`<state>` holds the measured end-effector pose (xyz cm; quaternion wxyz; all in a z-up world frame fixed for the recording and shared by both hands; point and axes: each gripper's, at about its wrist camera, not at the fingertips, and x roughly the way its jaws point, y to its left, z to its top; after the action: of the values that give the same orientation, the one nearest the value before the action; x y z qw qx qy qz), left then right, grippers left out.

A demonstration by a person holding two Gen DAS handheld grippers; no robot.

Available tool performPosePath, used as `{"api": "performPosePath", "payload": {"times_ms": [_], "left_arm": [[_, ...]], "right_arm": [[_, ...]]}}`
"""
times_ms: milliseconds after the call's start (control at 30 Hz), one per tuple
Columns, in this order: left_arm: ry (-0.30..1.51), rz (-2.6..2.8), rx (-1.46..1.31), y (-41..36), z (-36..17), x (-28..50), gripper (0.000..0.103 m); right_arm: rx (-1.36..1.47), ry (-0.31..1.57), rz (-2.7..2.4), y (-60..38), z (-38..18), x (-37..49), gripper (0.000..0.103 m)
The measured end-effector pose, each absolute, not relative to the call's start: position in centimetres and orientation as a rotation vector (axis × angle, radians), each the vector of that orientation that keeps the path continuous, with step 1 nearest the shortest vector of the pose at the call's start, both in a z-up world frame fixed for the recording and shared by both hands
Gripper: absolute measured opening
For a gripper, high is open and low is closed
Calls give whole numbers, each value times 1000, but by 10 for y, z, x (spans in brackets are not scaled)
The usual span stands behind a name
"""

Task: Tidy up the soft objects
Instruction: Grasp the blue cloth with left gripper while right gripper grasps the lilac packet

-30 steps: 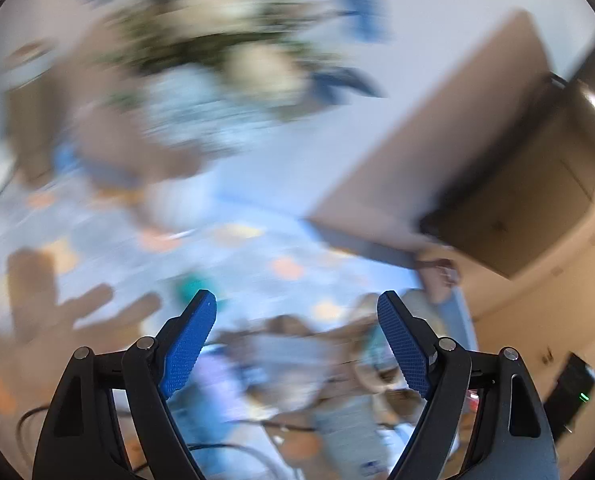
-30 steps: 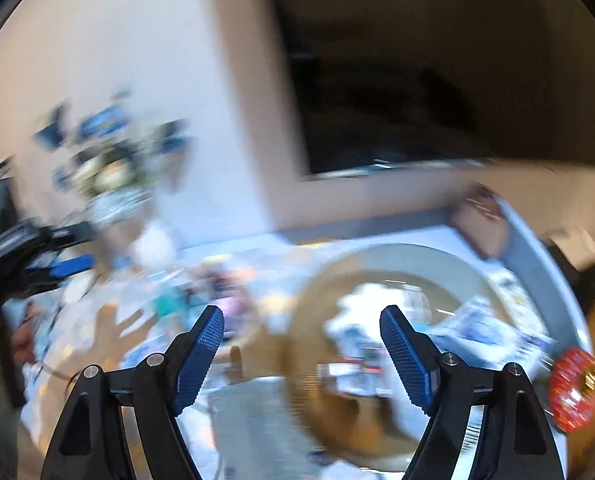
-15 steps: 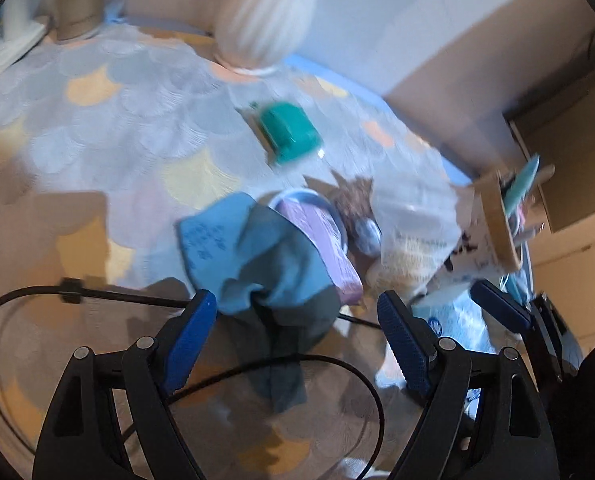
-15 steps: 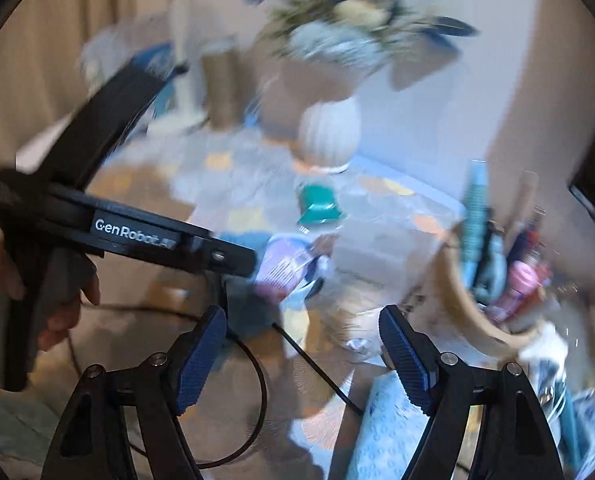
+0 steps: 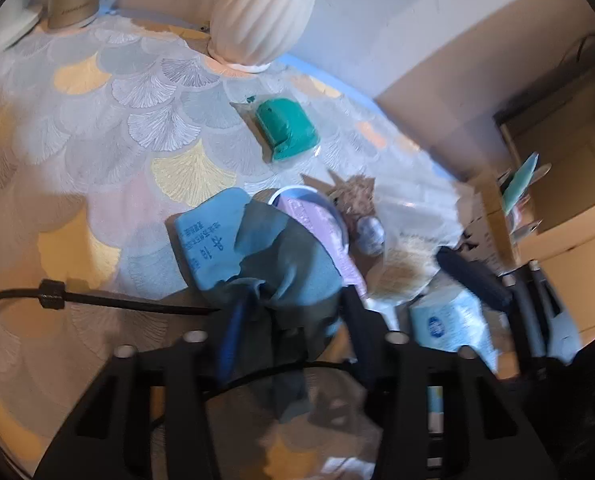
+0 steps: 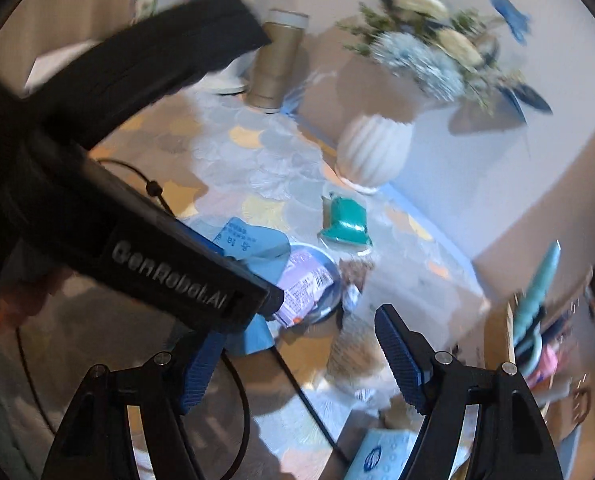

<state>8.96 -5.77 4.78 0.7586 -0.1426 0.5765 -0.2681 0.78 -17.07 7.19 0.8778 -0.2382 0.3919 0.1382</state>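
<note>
**Q:** Blue cloth is the thing being handled? Walk me across, left to right.

**A:** Yes. At far left a black cable trails over the fan-patterned bench. Next comes the blue cloth, crumpled, printed at one corner, lying partly over a pale bowl that holds a lilac packet. Beyond sits a green pouch, with a white ribbed vase behind it. At far right is a tissue pack.

**Q:** What are the tools doing?

**A:** The left tool has just been closing; its jaws now stand narrow with the near fold of the cloth bunched between them, apparently pinched. The right tool hangs wide apart with nothing inside.

**Q:** Which step is this?

**A:** I judge it the grasp of the first soft item. Lifting calls for a firm pinch, since the cloth drapes over the bowl and could drag the packet or snag the cable.

**Q:** And the pose?

**A:** Both tools tilt steeply down at the bench. The left crosses the right wrist view as a dark bar, a hand just visible behind it.
</note>
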Motion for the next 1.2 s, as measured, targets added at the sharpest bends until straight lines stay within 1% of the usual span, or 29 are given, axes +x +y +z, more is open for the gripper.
{"api": "performPosePath", "payload": {"times_ms": [33,67,100,167,233,367,467,533,567,700,800,833,867,900,933,967,1000,1067,1167,1200], "left_arm": [[1244,-578,-314,-56,49,90,22],[1234,-574,-321,-54,50,90,17],[1229,-572,-336,-52,51,90,16],[1223,-563,-369,-45,50,93,9],[1224,-524,-382,-37,48,96,8],[1202,-486,-463,-20,45,98,6],[1186,-495,-500,-14,48,102,6],[1174,-491,-504,-12,53,102,6],[1168,-491,-511,-11,54,103,6],[1165,-495,-513,-11,58,105,6],[1226,-527,-474,-25,47,106,7],[1241,-535,-475,-28,44,105,8],[1261,-540,-481,-33,41,105,14],[1273,-538,-488,-37,37,105,20],[1279,-533,-500,-38,36,106,32],[1281,-530,-509,-39,35,106,39],[1285,-524,-523,-40,34,107,43],[1283,-510,-532,-39,35,106,61],[1277,-490,-545,-39,35,106,71],[1278,-477,-531,-39,34,106,71]], "right_arm": [[-529,813,294,-167,70,7,74],[-556,809,300,-164,67,8,74],[-577,807,306,-162,65,8,74],[-603,812,312,-158,60,12,72],[-612,815,317,-157,55,16,68],[-678,846,307,-150,42,22,62],[-696,864,306,-146,35,26,52],[-702,869,301,-145,33,27,31],[-713,862,282,-145,33,26,25],[-691,845,268,-151,41,25,20],[-640,843,265,-160,50,22,19],[-623,843,263,-164,52,22,19],[-605,845,263,-167,55,21,18],[-593,848,262,-170,57,21,18],[-582,849,261,-172,60,20,18],[-576,849,259,-171,61,16,18],[-572,849,258,-171,62,15,18],[-564,849,257,-172,64,11,18],[-553,853,257,-172,65,9,18],[-547,856,258,-172,66,9,18]]}}
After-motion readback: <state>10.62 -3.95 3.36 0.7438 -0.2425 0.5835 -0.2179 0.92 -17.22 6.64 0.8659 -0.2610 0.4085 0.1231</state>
